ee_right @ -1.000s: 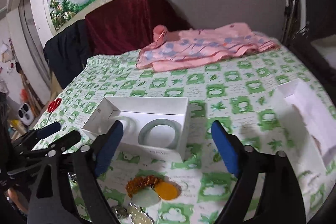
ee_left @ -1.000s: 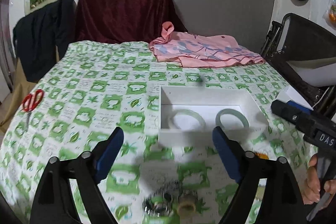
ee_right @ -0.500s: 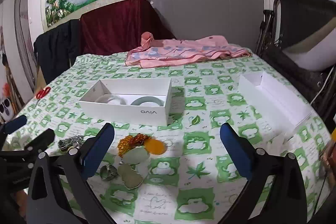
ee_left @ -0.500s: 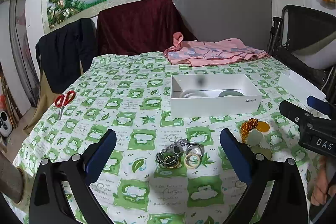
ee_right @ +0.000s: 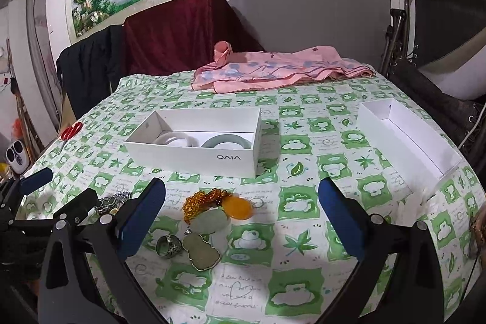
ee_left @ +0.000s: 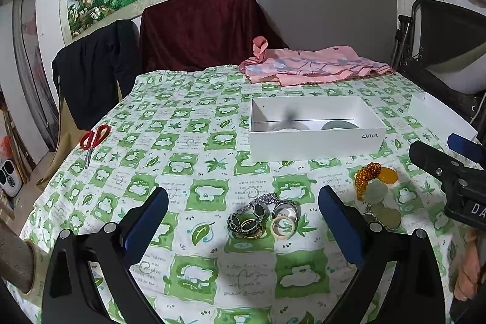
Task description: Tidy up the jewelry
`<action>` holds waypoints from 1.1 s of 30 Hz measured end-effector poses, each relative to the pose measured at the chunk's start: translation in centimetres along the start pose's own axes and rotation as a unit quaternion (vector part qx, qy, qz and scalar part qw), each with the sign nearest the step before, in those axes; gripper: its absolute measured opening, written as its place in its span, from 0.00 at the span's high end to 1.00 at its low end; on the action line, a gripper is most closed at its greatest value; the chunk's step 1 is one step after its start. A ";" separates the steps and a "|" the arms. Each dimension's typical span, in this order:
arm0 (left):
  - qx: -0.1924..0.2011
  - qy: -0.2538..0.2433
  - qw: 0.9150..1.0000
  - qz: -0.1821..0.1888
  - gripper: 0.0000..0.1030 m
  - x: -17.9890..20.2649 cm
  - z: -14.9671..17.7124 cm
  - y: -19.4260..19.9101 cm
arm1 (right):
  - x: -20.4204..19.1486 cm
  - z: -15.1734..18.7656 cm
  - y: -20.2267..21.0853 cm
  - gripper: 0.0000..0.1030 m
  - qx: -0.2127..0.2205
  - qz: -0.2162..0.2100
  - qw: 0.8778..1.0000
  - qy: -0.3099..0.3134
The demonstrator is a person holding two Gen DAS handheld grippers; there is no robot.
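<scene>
White box (ee_right: 194, 152) open on green-check tablecloth (ee_left: 188, 123); two pale bangles (ee_right: 226, 141) lie inside it; nearer than box, amber bead string (ee_right: 203, 199), jade pendants (ee_right: 202, 251) and ring (ee_right: 168, 245); left of those, heap of rings and bracelet (ee_left: 261, 217); box lid (ee_right: 407, 141) right of box; scissors (ee_left: 92, 138) far left of box; left gripper (ee_left: 243, 226) and right gripper (ee_right: 241, 219) both spread wide, jaws just opened further, nothing between them.

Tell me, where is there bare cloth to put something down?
Free: between the red scissors and the white open box; also between that box and the white box lid. Crowded: in front of the box, around the rings and pendants.
</scene>
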State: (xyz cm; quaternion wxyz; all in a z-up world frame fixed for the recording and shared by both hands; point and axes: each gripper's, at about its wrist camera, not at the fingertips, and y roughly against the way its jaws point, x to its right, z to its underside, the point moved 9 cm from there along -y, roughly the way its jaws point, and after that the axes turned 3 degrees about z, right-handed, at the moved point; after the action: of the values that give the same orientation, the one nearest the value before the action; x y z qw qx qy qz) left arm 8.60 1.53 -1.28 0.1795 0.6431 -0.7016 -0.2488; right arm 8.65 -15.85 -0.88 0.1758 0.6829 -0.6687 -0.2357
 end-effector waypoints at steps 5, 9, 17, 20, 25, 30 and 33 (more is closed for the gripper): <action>0.002 -0.004 1.000 -0.004 0.06 0.0 0.0 0.1 | -0.1 0.0 0.1 0.07 0.001 -0.001 1.000 0.000; 0.003 -0.006 1.000 -0.007 0.06 0.1 -0.1 0.2 | -0.1 0.0 0.1 0.07 0.001 -0.001 1.000 -0.001; 0.006 -0.012 1.000 -0.012 0.06 0.2 -0.1 0.3 | -0.1 0.0 0.1 0.07 0.000 -0.001 1.000 -0.001; 0.007 -0.013 1.000 -0.013 0.06 0.3 -0.1 0.3 | -0.2 0.0 0.1 0.07 0.002 -0.001 1.000 -0.001; 0.006 -0.013 1.000 -0.013 0.06 0.3 -0.1 0.3 | -0.2 0.1 0.2 0.07 0.001 -0.001 1.000 0.000; 0.006 -0.013 1.000 -0.013 0.06 0.3 -0.1 0.3 | -0.2 0.0 0.2 0.07 0.001 -0.001 1.000 -0.001; 0.007 -0.013 1.000 -0.013 0.06 0.3 -0.1 0.3 | -0.2 0.0 0.2 0.07 0.001 -0.001 1.000 -0.001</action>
State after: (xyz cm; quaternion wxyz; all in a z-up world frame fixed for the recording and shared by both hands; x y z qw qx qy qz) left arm 8.39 1.24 -1.06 0.1631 0.6501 -0.6970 -0.2547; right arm 8.49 -15.68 -0.79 0.1742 0.6837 -0.6683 -0.2358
